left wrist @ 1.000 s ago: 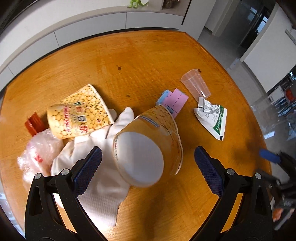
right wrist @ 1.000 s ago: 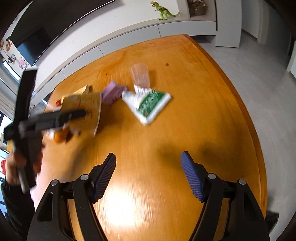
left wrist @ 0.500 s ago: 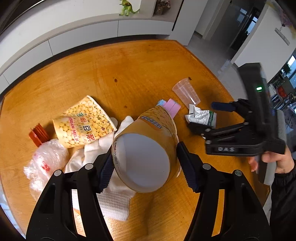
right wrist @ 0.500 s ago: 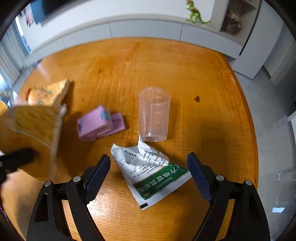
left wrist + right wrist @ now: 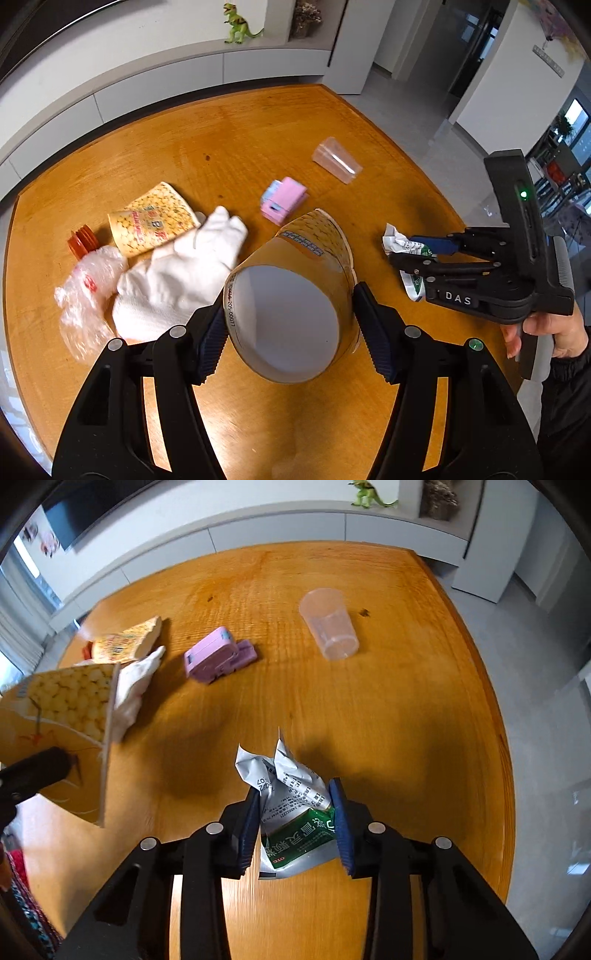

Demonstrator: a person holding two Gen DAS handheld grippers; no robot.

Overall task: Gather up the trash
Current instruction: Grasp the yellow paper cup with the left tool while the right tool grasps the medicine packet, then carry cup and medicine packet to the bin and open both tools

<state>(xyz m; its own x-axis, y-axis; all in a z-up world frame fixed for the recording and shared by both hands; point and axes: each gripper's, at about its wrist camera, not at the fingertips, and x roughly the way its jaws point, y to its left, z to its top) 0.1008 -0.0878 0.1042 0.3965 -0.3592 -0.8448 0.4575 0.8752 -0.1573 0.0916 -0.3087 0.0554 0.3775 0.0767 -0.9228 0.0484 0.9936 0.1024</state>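
Right gripper point(image 5: 295, 821) jaws just closed on the crumpled sachet point(image 5: 291, 805) over the table point(image 5: 424, 738) (light, crushable, slippery foil: grip mid-body), left gripper point(image 5: 288, 332) clamps the thin paper cup point(image 5: 291, 302) near its base.

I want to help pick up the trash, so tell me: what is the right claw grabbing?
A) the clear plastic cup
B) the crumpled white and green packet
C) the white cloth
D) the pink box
B: in the right wrist view the right claw has the crumpled white and green packet squeezed between its blue pads, while the clear plastic cup stands apart farther back on the table.
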